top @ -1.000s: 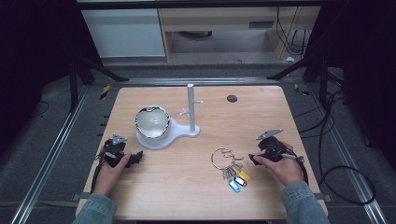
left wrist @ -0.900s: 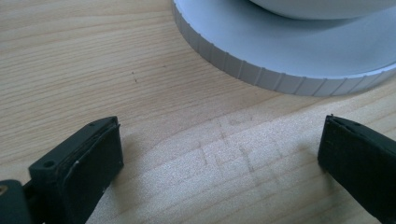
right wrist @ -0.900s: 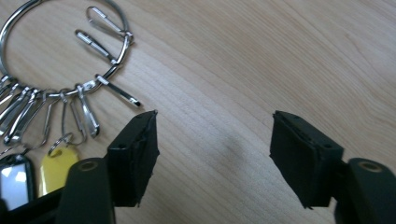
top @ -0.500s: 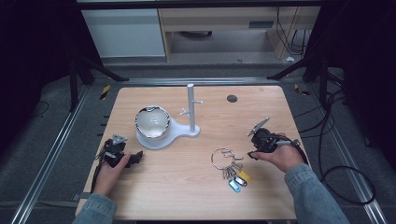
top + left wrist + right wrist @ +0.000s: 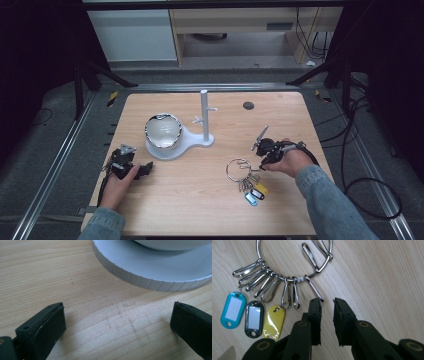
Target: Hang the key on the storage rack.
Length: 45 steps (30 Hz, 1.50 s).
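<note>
High view: the key ring (image 5: 241,169) lies on the surface (image 5: 200,210), near right; the right gripper (image 5: 261,150) is just beside it, its jaws hard to make out. The left gripper (image 5: 131,169) rests near left.

Left gripper view: jaws spread over bare wood; the white stand (image 5: 160,267) is cut off.

Right gripper view: jaws have just been closing, a narrow gap left, nothing between; the ring's far arc is cut off.
</note>
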Tool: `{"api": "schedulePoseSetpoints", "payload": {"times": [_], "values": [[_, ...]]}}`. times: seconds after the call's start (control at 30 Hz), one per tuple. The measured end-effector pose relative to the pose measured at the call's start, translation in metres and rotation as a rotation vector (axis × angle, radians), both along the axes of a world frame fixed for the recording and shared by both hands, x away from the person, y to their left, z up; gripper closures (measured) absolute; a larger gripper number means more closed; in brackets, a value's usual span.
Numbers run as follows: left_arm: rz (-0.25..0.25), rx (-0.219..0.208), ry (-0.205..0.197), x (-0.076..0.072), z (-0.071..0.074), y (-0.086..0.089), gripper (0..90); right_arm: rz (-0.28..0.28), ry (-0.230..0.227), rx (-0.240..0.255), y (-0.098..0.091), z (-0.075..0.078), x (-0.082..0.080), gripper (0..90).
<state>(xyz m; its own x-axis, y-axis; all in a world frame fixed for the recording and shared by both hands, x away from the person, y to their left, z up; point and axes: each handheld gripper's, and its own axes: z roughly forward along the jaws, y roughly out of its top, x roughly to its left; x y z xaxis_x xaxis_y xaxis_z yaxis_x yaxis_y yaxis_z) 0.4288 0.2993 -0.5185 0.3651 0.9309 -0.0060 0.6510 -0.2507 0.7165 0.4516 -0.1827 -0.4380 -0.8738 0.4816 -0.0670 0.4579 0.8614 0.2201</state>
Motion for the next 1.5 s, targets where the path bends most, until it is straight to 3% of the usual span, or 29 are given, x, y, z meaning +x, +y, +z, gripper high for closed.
{"api": "schedulePoseSetpoints", "payload": {"times": [0.33, 0.8, 1.23, 1.5], "values": [[0.0, 0.0, 0.0, 0.0, 0.0, 0.0, 0.0, 0.092, 0.043, -0.084, 0.019, -0.005, 0.007, 77.3], [0.0, 0.0, 0.0, 0.0, 0.0, 0.0, 0.0, 0.14, 0.089, -0.14, 0.025, -0.017, 0.012, 78.8], [0.0, 0.0, 0.0, 0.0, 0.0, 0.0, 0.0, 0.144, 0.124, -0.144, 0.027, -0.021, 0.013, 88.3], [0.0, 0.0, 0.0, 0.0, 0.0, 0.0, 0.0, 0.132, 0.114, -0.134, 0.025, -0.01, 0.01, 88.6]]}}
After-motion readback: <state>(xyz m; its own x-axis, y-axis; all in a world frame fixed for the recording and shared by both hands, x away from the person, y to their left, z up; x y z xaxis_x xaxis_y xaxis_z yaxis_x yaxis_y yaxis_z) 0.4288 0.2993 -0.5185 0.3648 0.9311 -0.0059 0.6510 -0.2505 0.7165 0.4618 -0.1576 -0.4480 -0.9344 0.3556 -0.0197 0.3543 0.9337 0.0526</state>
